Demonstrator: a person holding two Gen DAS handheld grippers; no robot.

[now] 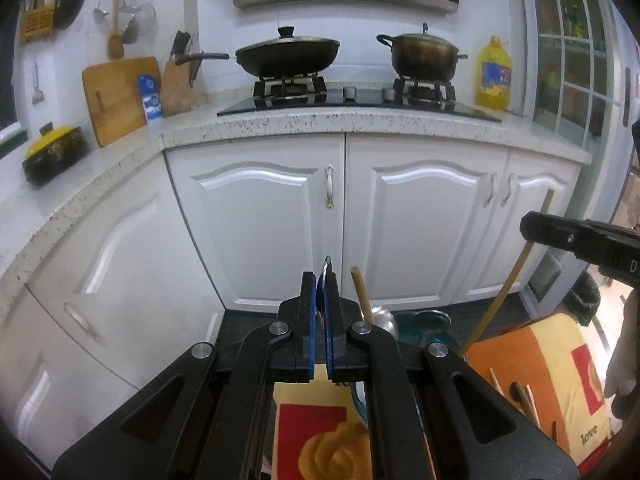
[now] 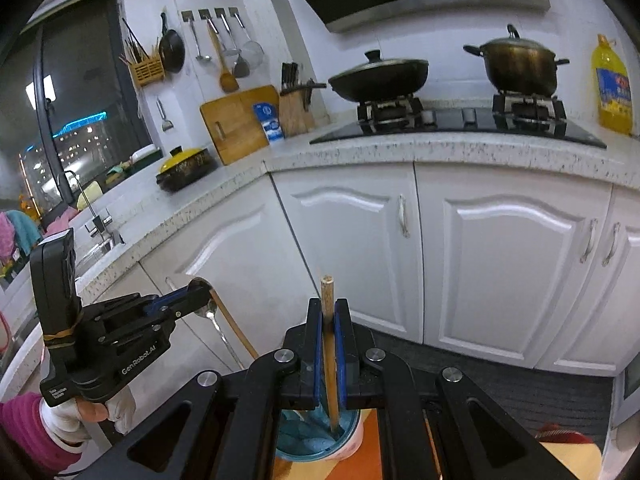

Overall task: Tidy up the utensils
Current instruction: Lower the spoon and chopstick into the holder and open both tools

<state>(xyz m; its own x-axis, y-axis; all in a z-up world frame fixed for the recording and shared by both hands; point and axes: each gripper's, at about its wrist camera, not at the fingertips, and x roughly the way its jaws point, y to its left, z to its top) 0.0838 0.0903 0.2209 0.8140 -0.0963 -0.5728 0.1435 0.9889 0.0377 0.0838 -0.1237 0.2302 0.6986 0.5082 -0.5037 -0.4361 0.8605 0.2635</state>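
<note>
My left gripper (image 1: pixel 325 280) is shut on a metal spoon (image 1: pixel 327 270), held upright; the spoon's bowl and handle also show in the right wrist view (image 2: pixel 208 312), with the left gripper (image 2: pixel 200 292) around it. My right gripper (image 2: pixel 329 308) is shut on a wooden chopstick (image 2: pixel 328 300), whose lower end reaches into a blue-lined cup (image 2: pixel 320 440). In the left wrist view the right gripper (image 1: pixel 532 228) holds that chopstick (image 1: pixel 500 300) slanted. Another wooden stick (image 1: pixel 362 292) and a metal ladle (image 1: pixel 384 320) stand beside the cup (image 1: pixel 424 328).
An orange and yellow cloth covers the table (image 1: pixel 540 360) below both grippers, with more chopsticks (image 1: pixel 524 396) lying on it. White cabinets (image 1: pixel 260 216) and a speckled counter (image 1: pixel 360 124) with a stove, wok (image 1: pixel 288 56), pot (image 1: pixel 420 56) and oil bottle (image 1: pixel 494 76) face me.
</note>
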